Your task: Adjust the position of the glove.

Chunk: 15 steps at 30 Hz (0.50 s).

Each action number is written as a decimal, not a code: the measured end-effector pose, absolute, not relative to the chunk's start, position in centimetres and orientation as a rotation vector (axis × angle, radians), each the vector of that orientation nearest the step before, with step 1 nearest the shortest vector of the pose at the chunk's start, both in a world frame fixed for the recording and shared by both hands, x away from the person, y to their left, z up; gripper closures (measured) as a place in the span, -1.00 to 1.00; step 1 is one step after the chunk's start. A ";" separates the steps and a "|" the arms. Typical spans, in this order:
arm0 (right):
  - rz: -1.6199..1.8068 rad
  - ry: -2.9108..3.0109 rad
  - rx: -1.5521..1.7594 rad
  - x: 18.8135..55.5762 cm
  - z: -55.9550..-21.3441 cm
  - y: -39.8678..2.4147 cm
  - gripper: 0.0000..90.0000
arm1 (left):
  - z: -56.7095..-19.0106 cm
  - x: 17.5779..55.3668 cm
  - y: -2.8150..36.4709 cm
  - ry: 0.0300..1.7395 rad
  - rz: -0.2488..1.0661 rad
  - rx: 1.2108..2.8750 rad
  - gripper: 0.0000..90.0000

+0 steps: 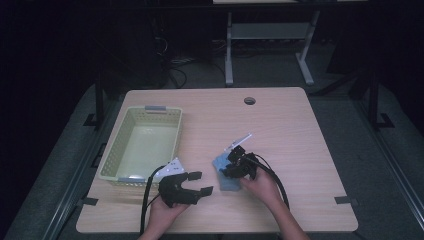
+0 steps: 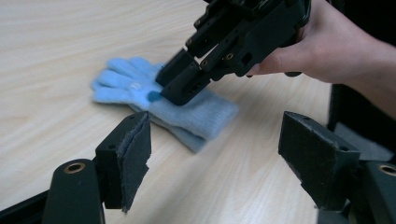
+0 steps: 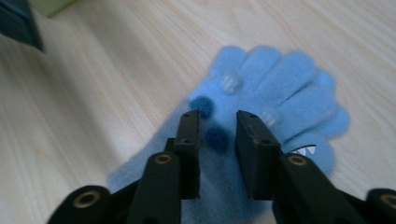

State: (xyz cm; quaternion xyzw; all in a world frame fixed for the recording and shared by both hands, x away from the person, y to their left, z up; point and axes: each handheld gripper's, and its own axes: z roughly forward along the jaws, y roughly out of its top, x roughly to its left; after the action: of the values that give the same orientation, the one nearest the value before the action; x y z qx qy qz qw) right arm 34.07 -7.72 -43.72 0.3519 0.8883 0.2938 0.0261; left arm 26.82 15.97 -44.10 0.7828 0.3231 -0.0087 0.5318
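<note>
Nearest the table's front edge, the left gripper (image 1: 196, 183) hovers with its jaws spread wide and nothing between them. Just beyond, the right gripper (image 3: 217, 128) points down at the fluffy light-blue knitted glove (image 3: 275, 105) lying flat on the pale wooden table (image 1: 280, 115), jaws slightly parted over the fabric, not pinching it. Farther left stands a pale yellow plastic basket (image 1: 172, 131).
</note>
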 end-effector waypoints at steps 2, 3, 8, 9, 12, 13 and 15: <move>0.932 2.731 1.098 34.0 -43.4 -8.1 0.40 | -44.3 27.0 15.8 0.785 -0.034 1.873 -0.44; 0.951 2.728 1.111 33.9 -43.3 -8.3 0.37 | -44.3 27.1 15.7 0.792 -0.040 1.874 -0.44; 1.041 2.692 1.162 33.5 -43.0 -9.5 0.12 | -44.6 27.6 14.8 0.825 -0.071 1.871 -0.44; 1.059 2.677 1.186 33.3 -42.9 -9.8 0.10 | -44.6 27.8 14.6 0.836 -0.084 1.867 -0.44; 1.089 2.658 1.252 33.0 -42.9 -10.4 0.01 | -44.6 28.2 14.0 0.872 -0.101 1.873 -0.44; 1.099 2.648 1.270 32.9 -42.9 -10.7 -0.04 | -44.7 28.3 13.8 0.887 -0.120 1.868 -0.44; 1.119 2.626 1.315 32.6 -42.9 -11.1 -0.12 | -44.8 28.7 13.6 0.912 -0.136 1.870 -0.44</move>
State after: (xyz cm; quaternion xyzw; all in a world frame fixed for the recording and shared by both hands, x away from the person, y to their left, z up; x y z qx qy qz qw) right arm 32.59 -11.08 -42.87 0.4185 0.8356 0.3559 -0.0005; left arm 28.72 13.65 -44.84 0.7745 0.3779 -0.0562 0.5042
